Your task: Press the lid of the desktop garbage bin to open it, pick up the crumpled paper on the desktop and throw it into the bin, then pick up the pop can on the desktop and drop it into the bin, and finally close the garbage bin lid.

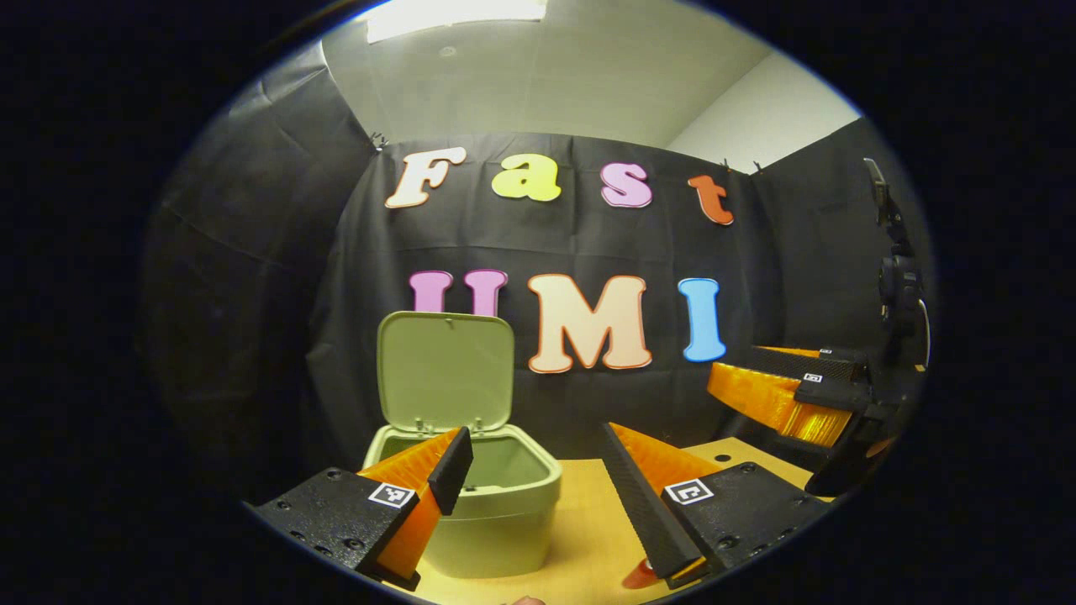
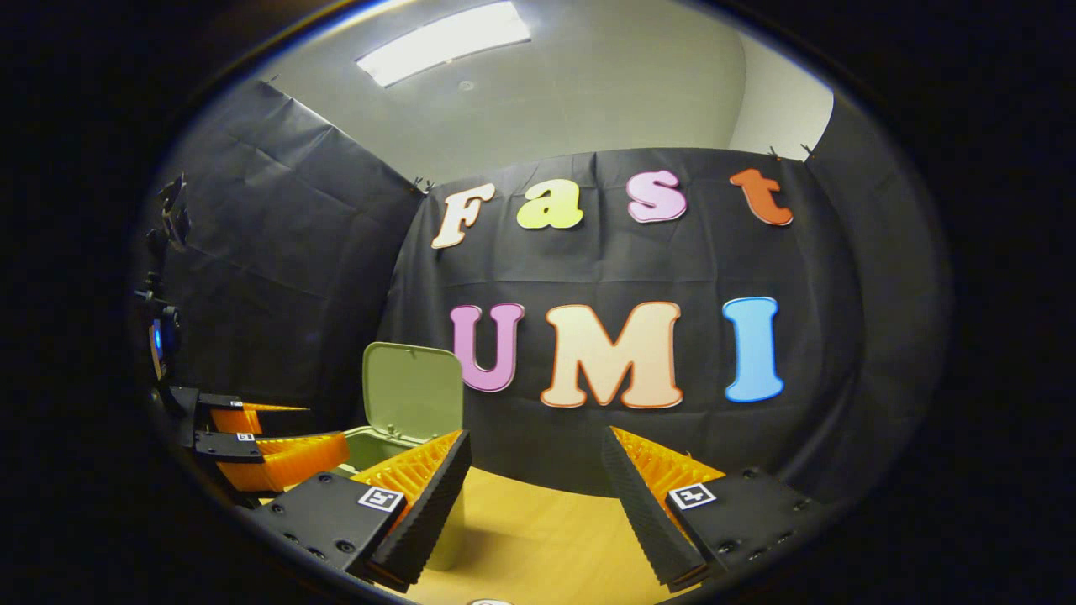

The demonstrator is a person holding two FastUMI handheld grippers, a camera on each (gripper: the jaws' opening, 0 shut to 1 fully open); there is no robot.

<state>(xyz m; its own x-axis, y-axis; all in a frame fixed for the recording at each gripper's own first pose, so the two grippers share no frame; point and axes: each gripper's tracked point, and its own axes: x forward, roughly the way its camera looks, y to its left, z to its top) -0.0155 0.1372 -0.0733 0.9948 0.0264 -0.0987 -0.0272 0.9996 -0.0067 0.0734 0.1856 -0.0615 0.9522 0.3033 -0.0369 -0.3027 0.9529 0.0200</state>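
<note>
The pale green bin [image 1: 504, 512] stands on the wooden table with its lid [image 1: 445, 370] swung up and upright, so the inside shows. My left gripper [image 1: 535, 433] is open with nothing between its fingers; its left finger crosses the bin's near rim. My right gripper [image 1: 790, 395] shows side-on at the far right. In the right gripper view, the lid [image 2: 412, 391] stands up left of centre. My right gripper [image 2: 536, 437] is open and empty over the table. My left gripper [image 2: 269, 454] hangs at the left, close to the bin.
The wooden table [image 1: 580, 512] runs from the bin toward the right. A small red shape [image 1: 639, 576] peeks out under my left gripper's right finger; I cannot tell what it is. Black cloth walls close the booth behind and on both sides.
</note>
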